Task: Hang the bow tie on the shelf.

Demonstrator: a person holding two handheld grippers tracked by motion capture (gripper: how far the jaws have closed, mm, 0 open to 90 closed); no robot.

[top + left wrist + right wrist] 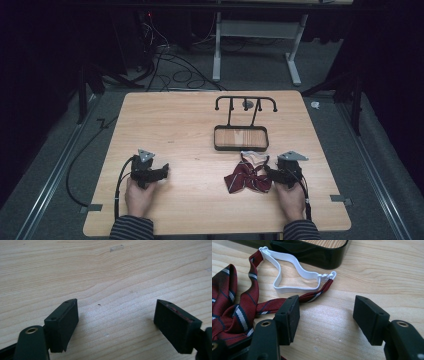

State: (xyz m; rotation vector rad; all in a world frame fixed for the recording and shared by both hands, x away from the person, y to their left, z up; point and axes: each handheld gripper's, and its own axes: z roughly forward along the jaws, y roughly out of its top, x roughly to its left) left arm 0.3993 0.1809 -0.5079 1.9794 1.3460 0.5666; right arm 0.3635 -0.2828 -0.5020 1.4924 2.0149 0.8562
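A dark red striped bow tie (247,176) lies on the wooden table (175,130), right of centre near the front. Its white elastic strap (294,265) loops toward a black tray. My right gripper (271,173) rests just right of the tie, open, with bare wood between its jaws; its left finger (288,317) sits against the tie's red band (312,297). My left gripper (164,170) is held at the front left, open over bare wood, fingers (62,323) wide apart.
A black stand with a shallow tray (241,138) and a hooked rail (246,102) sits behind the tie. A small piece of clear tape (116,248) lies on the wood ahead of the left gripper. Cables (170,65) and a white desk frame (255,45) stand beyond the table.
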